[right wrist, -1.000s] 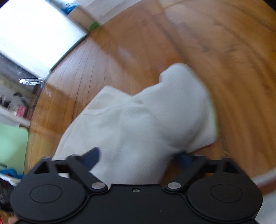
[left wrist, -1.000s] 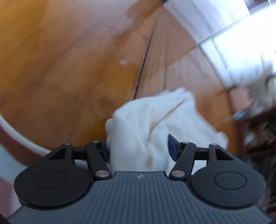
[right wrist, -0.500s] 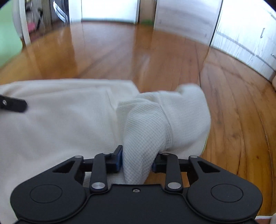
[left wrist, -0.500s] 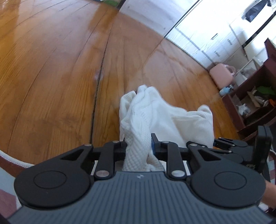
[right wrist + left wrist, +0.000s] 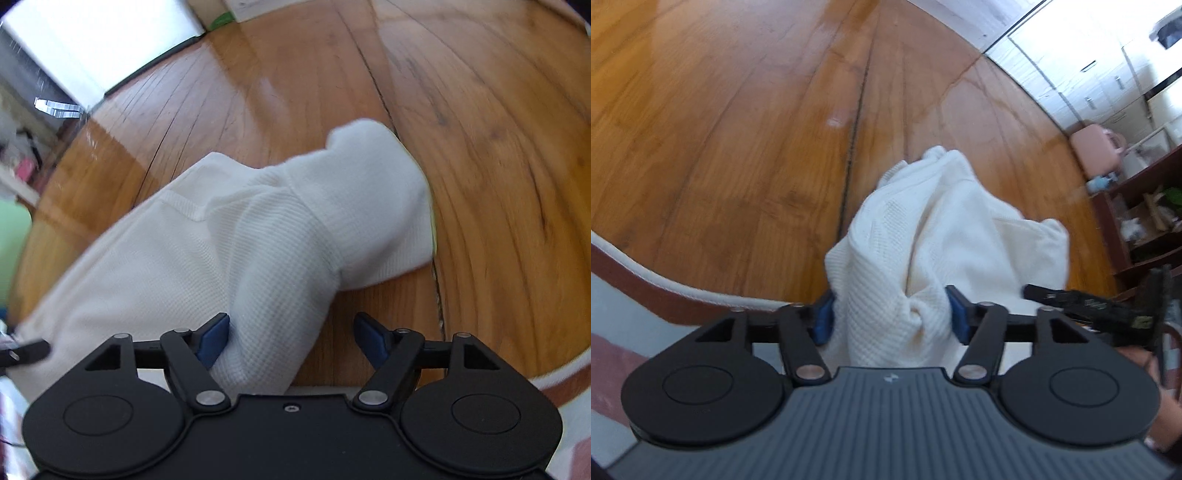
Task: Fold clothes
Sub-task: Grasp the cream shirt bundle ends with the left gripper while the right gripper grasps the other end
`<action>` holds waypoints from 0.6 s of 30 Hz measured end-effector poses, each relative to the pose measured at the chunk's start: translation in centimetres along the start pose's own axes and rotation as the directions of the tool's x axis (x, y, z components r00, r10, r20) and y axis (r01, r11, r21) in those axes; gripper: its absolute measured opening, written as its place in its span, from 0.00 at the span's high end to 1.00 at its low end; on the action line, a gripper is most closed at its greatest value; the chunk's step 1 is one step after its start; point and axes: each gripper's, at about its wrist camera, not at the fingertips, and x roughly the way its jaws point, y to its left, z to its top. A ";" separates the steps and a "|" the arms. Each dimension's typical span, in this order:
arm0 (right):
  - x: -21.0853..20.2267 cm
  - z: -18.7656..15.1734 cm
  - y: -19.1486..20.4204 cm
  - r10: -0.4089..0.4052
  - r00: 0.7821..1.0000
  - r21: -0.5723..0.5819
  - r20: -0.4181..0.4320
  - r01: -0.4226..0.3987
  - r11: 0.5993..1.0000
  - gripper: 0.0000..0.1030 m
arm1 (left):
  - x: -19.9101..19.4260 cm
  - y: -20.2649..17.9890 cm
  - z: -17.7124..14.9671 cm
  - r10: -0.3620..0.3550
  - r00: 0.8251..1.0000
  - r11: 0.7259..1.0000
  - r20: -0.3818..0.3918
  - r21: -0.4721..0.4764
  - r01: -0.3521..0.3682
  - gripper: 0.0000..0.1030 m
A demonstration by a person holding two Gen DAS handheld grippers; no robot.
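Note:
A white waffle-knit garment [image 5: 945,236] lies bunched on the wooden floor [image 5: 738,129]. My left gripper [image 5: 890,317] has a fold of it between its blue pads [image 5: 823,321]; the jaws are opening and the cloth sits loosely in the gap. In the right wrist view the same garment [image 5: 258,229] stretches away, a cuffed sleeve end [image 5: 380,199] resting on the boards. My right gripper [image 5: 291,332] is opening too: the cloth leans on its left pad [image 5: 214,338], and the right pad [image 5: 369,338] stands clear over bare floor. The right gripper [image 5: 1089,299] also shows at the left view's right edge.
A rug with a white and dark red border [image 5: 665,291] lies under both hands. A pink case [image 5: 1097,151] and a dark wooden shelf [image 5: 1137,229] with clutter stand at the right, white cabinets [image 5: 1108,66] behind. A bright doorway [image 5: 92,48] is far left.
Half a second ago both grippers pinched narrow folds of the garment; now both sets of jaws have spread wide and the cloth sags between them. Both hands have shifted and rolled slightly.

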 end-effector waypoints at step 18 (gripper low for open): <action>-7.0 -0.8 5.6 0.107 0.951 -0.284 0.289 -0.022 0.959 0.80 | -1.1 -5.5 -2.0 0.026 0.975 0.943 0.219 0.319 -0.097 0.74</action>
